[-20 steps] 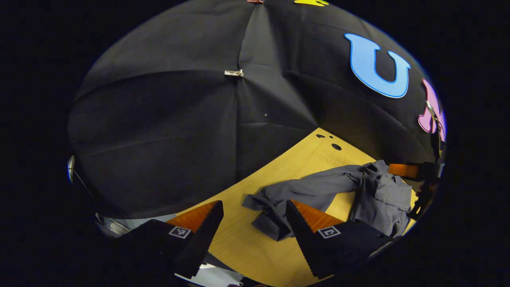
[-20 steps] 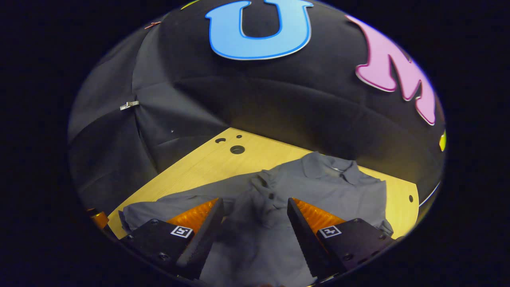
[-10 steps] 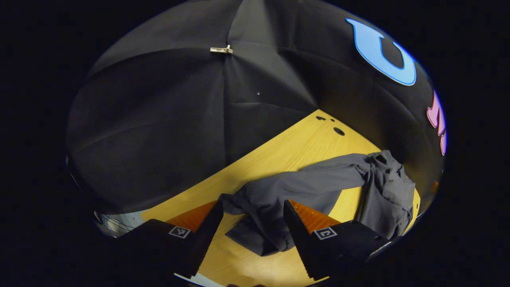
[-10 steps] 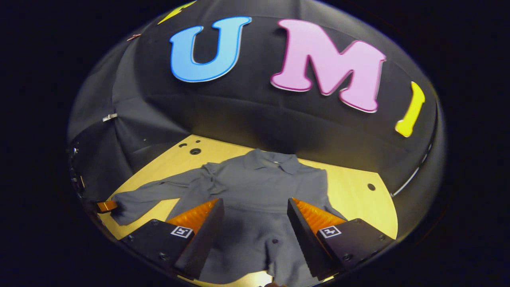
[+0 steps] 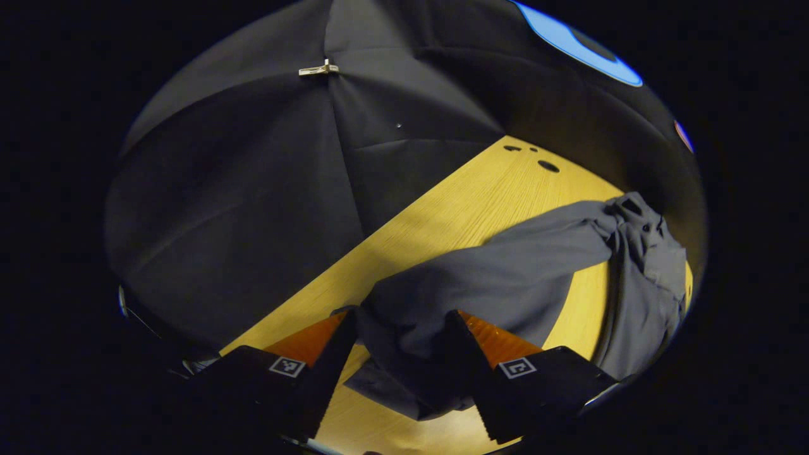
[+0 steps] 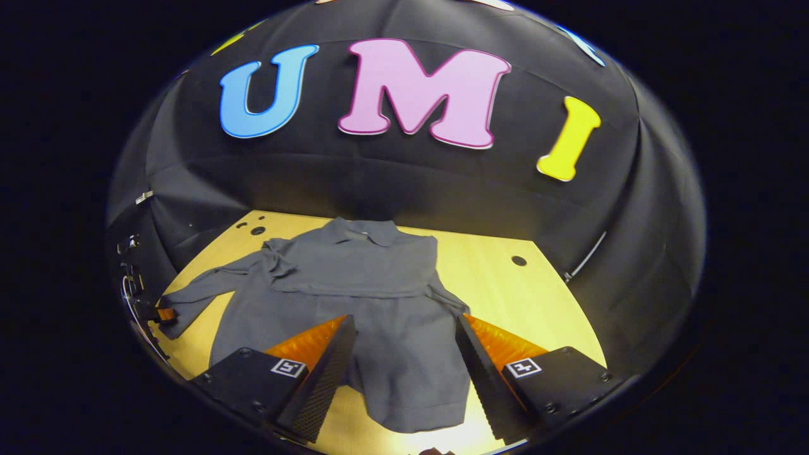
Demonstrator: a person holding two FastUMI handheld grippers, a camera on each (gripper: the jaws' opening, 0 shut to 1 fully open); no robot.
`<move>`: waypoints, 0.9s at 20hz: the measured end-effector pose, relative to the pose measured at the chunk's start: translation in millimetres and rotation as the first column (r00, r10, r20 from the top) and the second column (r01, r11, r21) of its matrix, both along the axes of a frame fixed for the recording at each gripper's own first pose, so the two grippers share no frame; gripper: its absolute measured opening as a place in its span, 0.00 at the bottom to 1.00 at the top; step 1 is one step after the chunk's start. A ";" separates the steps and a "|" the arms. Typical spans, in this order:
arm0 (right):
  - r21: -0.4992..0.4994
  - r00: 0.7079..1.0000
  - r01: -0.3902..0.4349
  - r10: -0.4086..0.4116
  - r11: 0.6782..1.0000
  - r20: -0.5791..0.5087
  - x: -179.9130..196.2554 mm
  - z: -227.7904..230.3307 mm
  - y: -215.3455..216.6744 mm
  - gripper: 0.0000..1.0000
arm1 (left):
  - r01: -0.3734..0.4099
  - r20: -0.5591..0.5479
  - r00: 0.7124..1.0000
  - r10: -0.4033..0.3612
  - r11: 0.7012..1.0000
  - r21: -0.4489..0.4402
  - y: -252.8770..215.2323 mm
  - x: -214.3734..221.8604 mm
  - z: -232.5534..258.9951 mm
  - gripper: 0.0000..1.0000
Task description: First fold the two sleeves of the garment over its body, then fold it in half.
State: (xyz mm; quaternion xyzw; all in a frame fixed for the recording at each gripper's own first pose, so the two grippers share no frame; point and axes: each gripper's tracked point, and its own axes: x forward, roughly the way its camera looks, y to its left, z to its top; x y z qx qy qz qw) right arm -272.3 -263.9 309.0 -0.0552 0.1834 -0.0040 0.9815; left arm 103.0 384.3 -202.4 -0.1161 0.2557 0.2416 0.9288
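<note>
A grey long-sleeved shirt [image 6: 354, 284] lies flat on the yellow wooden table [image 6: 505, 291], collar toward the far wall. Its right-hand sleeve is folded in over the body. The other sleeve [image 5: 505, 278] stretches out sideways across the table [image 5: 468, 196]. My left gripper [image 5: 399, 322] is open, and the end of that sleeve lies between its fingers. In the right gripper view the left gripper [image 6: 163, 314] sits at the cuff, far left. My right gripper [image 6: 404, 325] is open above the shirt's lower body, holding nothing.
The black cloth wall closes in behind the table and on its left side. Small round holes [image 5: 547, 166] mark the table's far left corner, and another hole [image 6: 518, 260] lies right of the shirt. Bare wood [image 6: 524, 309] runs to the right of the shirt.
My left gripper has moved forward, so the sleeve end now lies between its open fingers. My right gripper has drawn back and swung right; the whole shirt now shows.
</note>
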 end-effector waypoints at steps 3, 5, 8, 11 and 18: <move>0.015 0.999 0.052 -0.052 0.999 -0.003 -4.7 -1.6 -24.0 0.98 | 0.008 -0.001 1.000 -0.008 1.000 -0.009 -4.3 1.1 -0.1 0.82; 0.023 0.998 0.063 -0.063 0.998 -0.004 -6.6 -4.9 -32.0 0.98 | 0.022 0.000 1.000 -0.022 1.000 -0.007 -10.6 5.5 -2.4 0.65; 0.024 0.999 0.052 -0.052 0.998 -0.016 -8.4 -10.5 -41.5 0.98 | 0.051 -0.004 0.999 -0.051 0.999 0.018 -17.4 11.3 1.1 0.31; 0.039 0.998 0.058 -0.058 0.998 -0.004 -6.2 -7.5 -54.0 0.98 | 0.052 -0.037 0.998 -0.050 0.998 0.043 -20.7 12.2 3.8 0.08; 0.083 0.994 0.110 -0.110 0.991 0.001 5.3 -7.4 -94.7 0.98 | 0.075 0.054 0.996 -0.073 0.996 -0.042 -55.5 28.7 57.9 0.05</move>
